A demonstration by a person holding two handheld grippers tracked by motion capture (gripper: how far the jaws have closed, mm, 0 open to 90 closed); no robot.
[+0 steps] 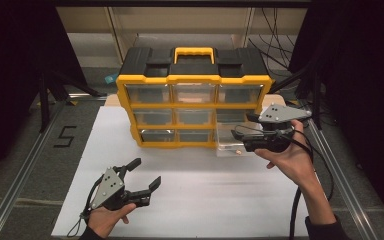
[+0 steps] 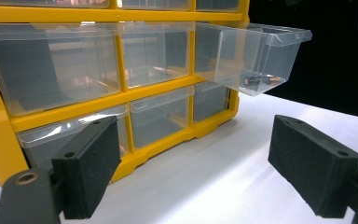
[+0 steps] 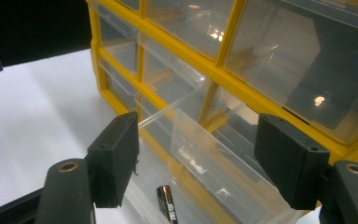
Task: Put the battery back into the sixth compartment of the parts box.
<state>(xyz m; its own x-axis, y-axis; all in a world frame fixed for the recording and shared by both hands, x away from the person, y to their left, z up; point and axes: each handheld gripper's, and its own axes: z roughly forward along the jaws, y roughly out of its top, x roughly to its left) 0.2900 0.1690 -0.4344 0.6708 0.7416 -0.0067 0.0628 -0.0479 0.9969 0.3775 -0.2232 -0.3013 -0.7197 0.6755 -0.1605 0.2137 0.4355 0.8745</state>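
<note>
A small battery [image 3: 167,204] lies on the floor of the clear drawer [image 1: 228,141] pulled out of the lower right of the yellow organiser [image 1: 192,107], which stands at the back of the white worktop [image 1: 195,195]. The right gripper [image 1: 239,126] hangs just above that drawer with its jaws spread apart and nothing between the pads, the battery lying below them. The left gripper [image 1: 145,172] rests low near the front left of the worktop, well apart from the drawer, jaws wide and empty.
</note>
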